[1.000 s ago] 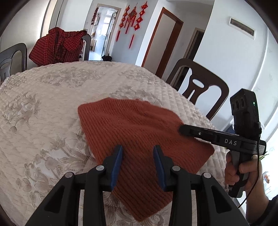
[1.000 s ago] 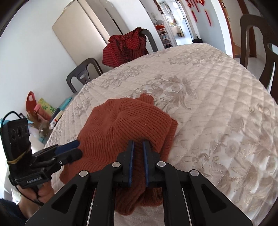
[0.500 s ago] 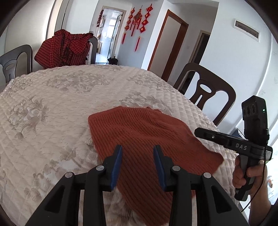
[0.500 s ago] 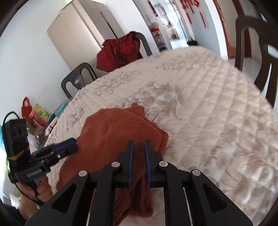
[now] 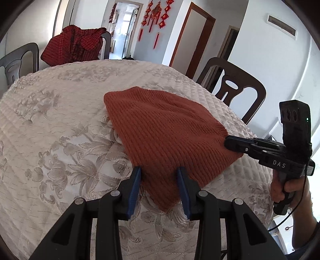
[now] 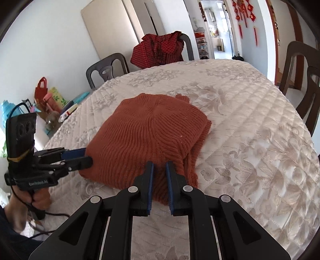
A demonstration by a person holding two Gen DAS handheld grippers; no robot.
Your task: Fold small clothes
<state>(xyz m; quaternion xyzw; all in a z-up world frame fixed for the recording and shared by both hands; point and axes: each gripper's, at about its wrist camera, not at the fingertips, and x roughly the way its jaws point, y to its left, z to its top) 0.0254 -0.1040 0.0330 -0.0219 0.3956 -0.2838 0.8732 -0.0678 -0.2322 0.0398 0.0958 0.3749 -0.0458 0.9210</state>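
Item: one rust-orange knitted sweater (image 5: 166,138), folded into a thick bundle and lying on a round table (image 5: 52,124) covered with a cream quilted cloth of floral pattern, toward the near edge. Left gripper (image 5: 159,176): jaws stood wide apart, blue pads to either side of the sweater's near edge, holding nothing. Right gripper (image 6: 159,170): jaws stood narrow, with a fold of the sweater's near edge lying in the slim gap between the blue pads; whether they pinched the knit could not be told. Seen from the left wrist view, the right gripper's tip touched the sweater's right edge. Surroundings: dark wooden chairs (image 5: 234,88) stood around the table; a red checked garment (image 6: 158,50) hung over a far chair; red hanging ornaments (image 5: 158,18) were on the wall beside a doorway.
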